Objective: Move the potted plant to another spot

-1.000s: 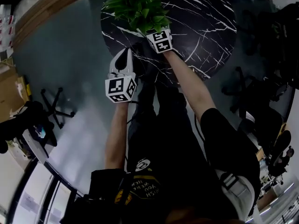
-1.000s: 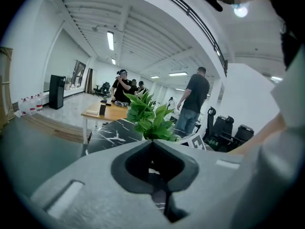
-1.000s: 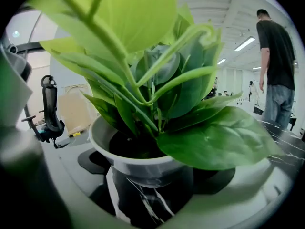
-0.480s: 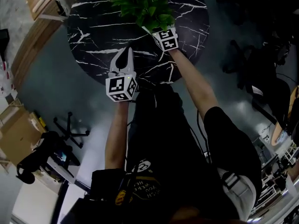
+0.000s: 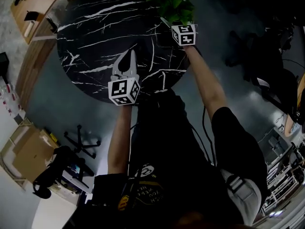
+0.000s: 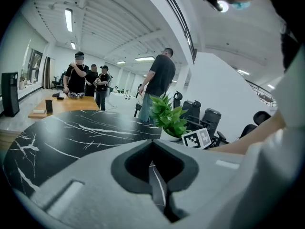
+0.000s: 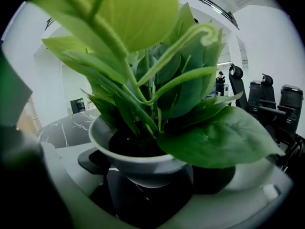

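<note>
Potted plant [image 7: 143,104] (white pot) between right gripper [image 5: 170,23] jaws

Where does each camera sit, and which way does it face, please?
Head view: on the person's head, looking steeply down at the black marble table; shows arms, torso, left gripper and right gripper.
Left gripper view: on the left gripper, facing along its shut, empty jaws across the table toward standing people; shows the right forearm.
Right gripper view: on the right gripper, facing the potted plant clamped between its jaws; no body shows.
Shared: all three show potted plant and table.
</note>
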### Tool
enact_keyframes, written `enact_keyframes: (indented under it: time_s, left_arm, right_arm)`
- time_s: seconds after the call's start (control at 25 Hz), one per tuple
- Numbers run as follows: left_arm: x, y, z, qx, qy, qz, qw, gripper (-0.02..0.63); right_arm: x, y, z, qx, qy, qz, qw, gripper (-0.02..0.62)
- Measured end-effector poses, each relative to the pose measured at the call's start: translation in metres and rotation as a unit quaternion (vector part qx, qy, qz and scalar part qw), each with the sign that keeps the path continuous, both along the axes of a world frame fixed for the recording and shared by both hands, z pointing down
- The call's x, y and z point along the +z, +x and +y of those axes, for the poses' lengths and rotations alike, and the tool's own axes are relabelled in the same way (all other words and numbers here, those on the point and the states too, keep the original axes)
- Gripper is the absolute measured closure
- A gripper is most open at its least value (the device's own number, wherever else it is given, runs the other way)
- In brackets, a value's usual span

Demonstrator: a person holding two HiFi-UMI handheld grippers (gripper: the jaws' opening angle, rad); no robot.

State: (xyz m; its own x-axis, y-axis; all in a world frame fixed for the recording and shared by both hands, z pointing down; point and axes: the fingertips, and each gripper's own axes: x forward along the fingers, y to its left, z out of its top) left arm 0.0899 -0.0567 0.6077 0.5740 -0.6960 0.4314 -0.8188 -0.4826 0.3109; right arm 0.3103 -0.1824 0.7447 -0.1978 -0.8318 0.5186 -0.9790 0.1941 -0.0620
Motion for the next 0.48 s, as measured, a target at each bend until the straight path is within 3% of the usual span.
enact_keyframes:
  time_s: [0.16, 0.48]
  left_arm:
    - [0.0, 0.009, 0.003, 0.009, -0.007, -0.009, 0.9999, 0.601]
    - [0.0, 0.008, 0.008, 0.017, -0.027, -0.023, 0.9992, 0.601]
  right_arm:
    - [-0.001, 0.023, 0.001, 0.011, 0.002, 0.0, 1.0, 0.103]
    - [0.008, 0.02, 0.025, -0.02, -0.023, 0.006, 1.0, 0.113]
